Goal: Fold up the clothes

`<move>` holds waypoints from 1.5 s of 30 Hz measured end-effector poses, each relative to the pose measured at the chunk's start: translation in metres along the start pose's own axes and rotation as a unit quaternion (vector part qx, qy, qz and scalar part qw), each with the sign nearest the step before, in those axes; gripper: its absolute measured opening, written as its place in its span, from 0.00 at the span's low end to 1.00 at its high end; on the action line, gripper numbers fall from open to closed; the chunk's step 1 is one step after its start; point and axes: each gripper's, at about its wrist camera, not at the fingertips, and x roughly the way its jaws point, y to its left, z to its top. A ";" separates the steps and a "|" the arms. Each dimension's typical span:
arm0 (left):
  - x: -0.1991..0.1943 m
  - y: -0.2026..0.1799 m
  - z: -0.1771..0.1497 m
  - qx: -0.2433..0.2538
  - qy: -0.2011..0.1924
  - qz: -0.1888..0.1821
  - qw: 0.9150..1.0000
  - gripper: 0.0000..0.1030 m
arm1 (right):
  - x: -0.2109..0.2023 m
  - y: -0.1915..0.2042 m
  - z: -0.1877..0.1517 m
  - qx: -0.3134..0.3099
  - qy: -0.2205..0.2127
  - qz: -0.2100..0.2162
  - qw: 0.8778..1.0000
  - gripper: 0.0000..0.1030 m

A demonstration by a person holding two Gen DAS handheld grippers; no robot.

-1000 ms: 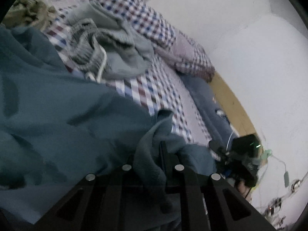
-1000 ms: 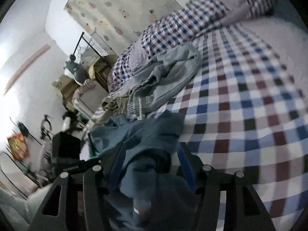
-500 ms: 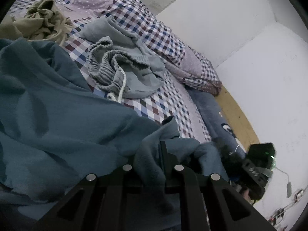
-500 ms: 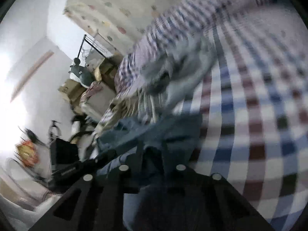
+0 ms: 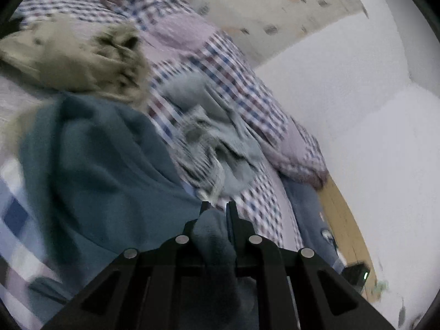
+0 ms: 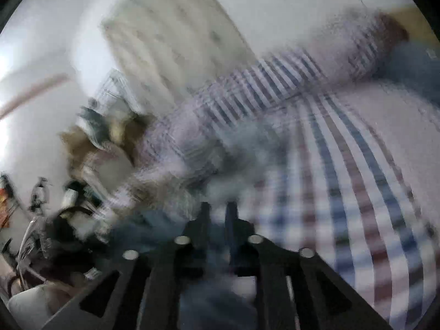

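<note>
A teal garment [image 5: 96, 170] lies spread over the checked bed sheet [image 5: 261, 209], and a fold of it runs up between the narrow jaws of my left gripper [image 5: 216, 206], which is shut on it. The right wrist view is badly blurred. There my right gripper [image 6: 218, 206] has its jaws close together and opening, with dark teal cloth [image 6: 154, 222] bunched at and between the fingers. Grey sweatpants [image 5: 220, 148] lie crumpled just beyond the left fingertips and show as a grey smear [image 6: 247, 143] in the right wrist view.
An olive garment [image 5: 82, 57] is heaped at the upper left, against a rolled checked quilt [image 5: 233, 68]. A dark blue pillow [image 5: 305, 209] and a wooden headboard [image 5: 341, 220] border the white wall. Room clutter [image 6: 41, 206] stands off the bed's left side. Checked sheet [image 6: 357, 192] stretches right.
The left gripper has swung with the teal fold, so the olive garment and quilt now fill its upper view. The right jaws, wide a second ago, have closed onto teal cloth and the view tilted.
</note>
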 end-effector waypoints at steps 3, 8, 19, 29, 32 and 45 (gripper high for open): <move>-0.010 0.013 0.016 -0.012 -0.029 0.019 0.999 0.10 | 0.012 -0.008 -0.006 0.007 0.052 0.016 0.998 0.37; -0.025 0.023 0.035 -0.019 -0.075 0.041 0.996 0.10 | 0.009 0.014 -0.018 -0.053 0.090 0.098 0.990 0.53; -0.032 0.041 0.049 -0.036 -0.106 0.089 0.990 0.10 | 0.012 0.065 -0.070 -0.176 0.178 0.175 0.952 0.56; -0.036 0.037 0.048 -0.029 -0.118 0.088 0.989 0.09 | -0.048 0.063 -0.029 -0.229 0.008 -0.011 0.973 0.07; -0.035 0.033 0.048 -0.023 -0.119 0.095 0.988 0.09 | -0.060 0.053 -0.020 -0.209 -0.034 -0.053 0.976 0.06; -0.044 0.061 0.053 -0.077 -0.131 0.158 0.976 0.09 | -0.056 0.122 -0.106 -0.347 0.245 0.238 0.874 0.10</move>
